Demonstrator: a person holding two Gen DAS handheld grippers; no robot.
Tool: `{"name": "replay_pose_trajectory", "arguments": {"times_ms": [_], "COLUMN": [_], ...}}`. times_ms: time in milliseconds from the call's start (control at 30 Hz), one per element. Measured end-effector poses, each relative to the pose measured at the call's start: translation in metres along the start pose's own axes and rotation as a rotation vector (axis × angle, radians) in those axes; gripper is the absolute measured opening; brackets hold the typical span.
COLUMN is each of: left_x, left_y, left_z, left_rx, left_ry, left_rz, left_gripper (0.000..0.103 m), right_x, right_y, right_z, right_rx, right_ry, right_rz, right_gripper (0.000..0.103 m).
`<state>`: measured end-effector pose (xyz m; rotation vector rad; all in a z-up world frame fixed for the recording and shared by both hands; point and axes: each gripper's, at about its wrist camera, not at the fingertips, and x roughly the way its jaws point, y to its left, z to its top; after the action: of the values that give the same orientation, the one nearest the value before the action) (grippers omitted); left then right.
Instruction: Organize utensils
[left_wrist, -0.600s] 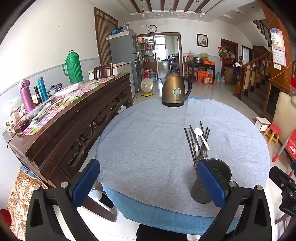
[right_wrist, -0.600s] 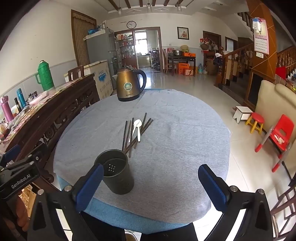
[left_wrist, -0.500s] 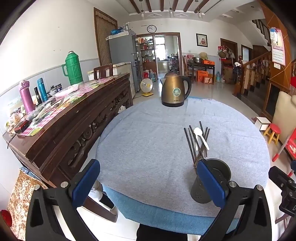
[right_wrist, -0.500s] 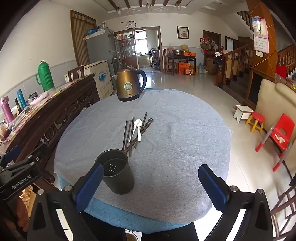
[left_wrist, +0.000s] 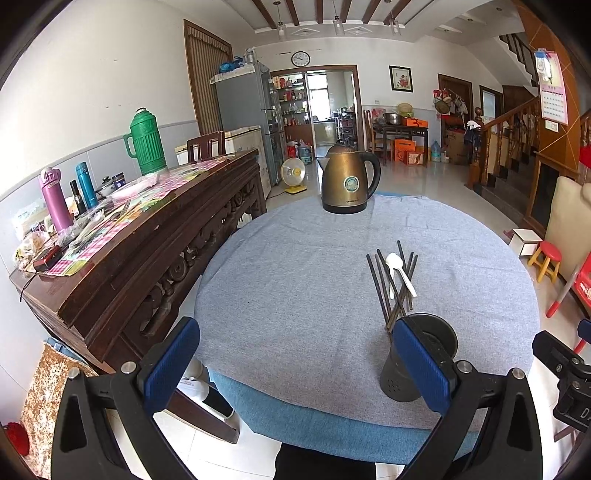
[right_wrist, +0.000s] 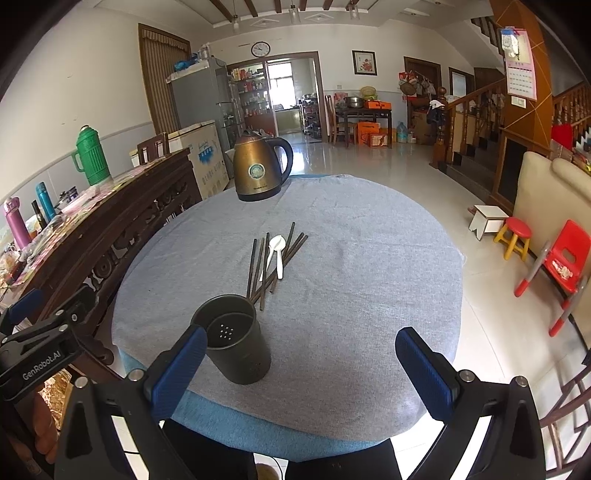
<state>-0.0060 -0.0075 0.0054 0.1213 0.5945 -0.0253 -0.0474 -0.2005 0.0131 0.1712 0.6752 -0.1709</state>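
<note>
R view only: holder holes inside; both jaws wide, empty.

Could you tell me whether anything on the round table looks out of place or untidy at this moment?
Yes: the dark chopsticks lie loose and crossed on the grey tablecloth, with a white spoon on top of them, while the dark utensil holder just in front of them stands upright and looks empty. Nothing seems spilled or damaged.
</note>
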Motion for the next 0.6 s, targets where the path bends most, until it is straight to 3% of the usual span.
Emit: {"name": "replay_pose_trajectory", "arguments": {"times_ms": [600], "left_x": [-0.019], "left_y": [-0.005], "left_z": [-0.001], "left_rx": [0.017], "left_ry": [-0.014], "left_rz": [0.02], "left_gripper": [0.103], "right_x": [-0.009], "right_y": [-0.004], "right_z": [-0.003], "right_rx": [0.002], "right_ry": [-0.032], "right_rz": [0.019], "right_gripper": [0.103]}}
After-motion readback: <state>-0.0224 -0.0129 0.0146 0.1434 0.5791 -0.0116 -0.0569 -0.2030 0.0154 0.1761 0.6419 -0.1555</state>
